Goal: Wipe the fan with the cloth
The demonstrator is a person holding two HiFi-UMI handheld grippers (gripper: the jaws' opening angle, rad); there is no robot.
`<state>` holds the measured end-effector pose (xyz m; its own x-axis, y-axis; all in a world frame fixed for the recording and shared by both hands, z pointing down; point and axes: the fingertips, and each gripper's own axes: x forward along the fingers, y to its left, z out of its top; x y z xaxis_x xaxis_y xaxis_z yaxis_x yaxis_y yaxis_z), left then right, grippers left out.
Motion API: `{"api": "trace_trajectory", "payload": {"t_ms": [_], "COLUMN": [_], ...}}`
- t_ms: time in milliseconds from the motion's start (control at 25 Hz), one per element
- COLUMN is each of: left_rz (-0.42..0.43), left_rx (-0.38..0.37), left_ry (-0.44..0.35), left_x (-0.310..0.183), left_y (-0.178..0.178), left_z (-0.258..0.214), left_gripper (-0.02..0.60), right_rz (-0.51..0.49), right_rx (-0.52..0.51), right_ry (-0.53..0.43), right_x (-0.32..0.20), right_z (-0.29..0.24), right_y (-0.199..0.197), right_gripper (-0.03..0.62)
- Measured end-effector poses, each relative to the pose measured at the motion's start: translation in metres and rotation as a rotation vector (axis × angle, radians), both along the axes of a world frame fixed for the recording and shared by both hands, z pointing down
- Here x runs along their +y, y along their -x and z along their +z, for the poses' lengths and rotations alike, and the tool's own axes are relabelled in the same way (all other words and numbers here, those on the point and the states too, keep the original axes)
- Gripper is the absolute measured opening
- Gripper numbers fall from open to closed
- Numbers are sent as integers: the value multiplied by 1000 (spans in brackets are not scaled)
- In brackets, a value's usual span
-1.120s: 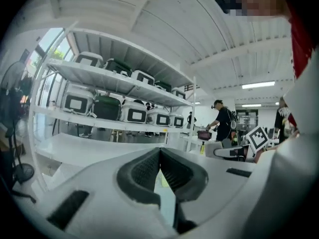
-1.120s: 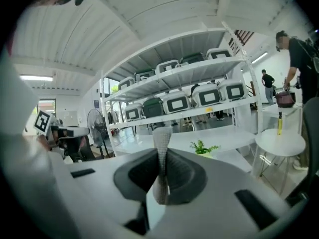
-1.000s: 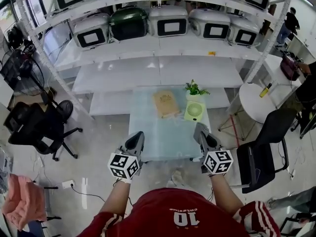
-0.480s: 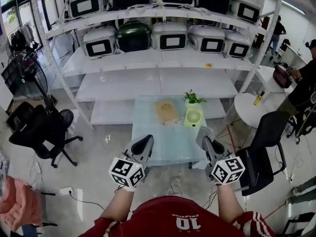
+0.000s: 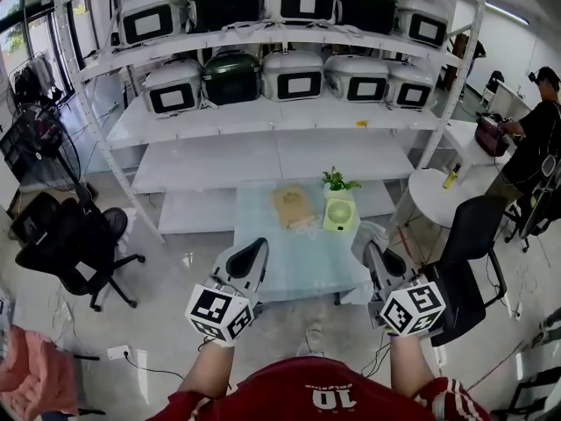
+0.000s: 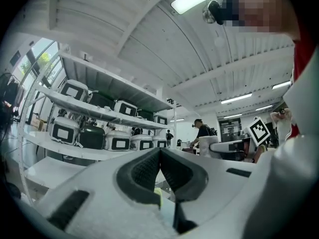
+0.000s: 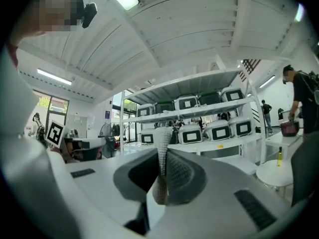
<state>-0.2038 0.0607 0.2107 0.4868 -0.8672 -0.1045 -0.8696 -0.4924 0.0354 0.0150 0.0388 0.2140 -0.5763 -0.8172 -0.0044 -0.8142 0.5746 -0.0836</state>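
A small green fan (image 5: pixel 340 210) stands on the glass table (image 5: pixel 298 257), at its far right, next to a potted plant (image 5: pixel 336 181). A flat tan item (image 5: pixel 294 205) lies to the fan's left. My right gripper (image 5: pixel 369 246) hovers at the table's near right corner, shut on a grey-white cloth (image 5: pixel 373 231). In the right gripper view the cloth (image 7: pixel 161 143) stands up as a strip pinched between the jaws of the right gripper (image 7: pixel 162 159). My left gripper (image 5: pixel 259 244) hangs over the near left edge. Its jaws (image 6: pixel 159 153) are shut with nothing in them.
Behind the table rise white shelves (image 5: pixel 272 160) that carry several boxy appliances. Black office chairs stand left (image 5: pixel 74 239) and right (image 5: pixel 469 239). A round white table (image 5: pixel 438 191) with a bottle and a person (image 5: pixel 536 139) are at the right.
The head view has tilted up, so more shelving shows and the table sits lower. Both grippers have drifted slightly down and apart in the picture, still near the table's front edge.
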Motion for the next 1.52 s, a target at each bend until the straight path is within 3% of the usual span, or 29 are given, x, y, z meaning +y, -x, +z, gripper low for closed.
{"api": "trace_trajectory", "payload": {"t_ms": [440,720,1520], "left_rz": [-25,-12,15], "left_rx": [-28,-14,-8], "left_ry": [-16,-31,-36], "left_x": [2,-2,1], "left_y": [17,13,15], "left_z": [-5,-10,-14], "left_gripper": [0,0,0], "right_rz": [122,115,76], "right_rx": [12,-11,8], "right_ry": [-80,-126,-112], "right_x": [0,-2,5], "right_z": [-18,-26,-31], "right_y": [-24,-26,-1], "right_gripper": [18,18,18]}}
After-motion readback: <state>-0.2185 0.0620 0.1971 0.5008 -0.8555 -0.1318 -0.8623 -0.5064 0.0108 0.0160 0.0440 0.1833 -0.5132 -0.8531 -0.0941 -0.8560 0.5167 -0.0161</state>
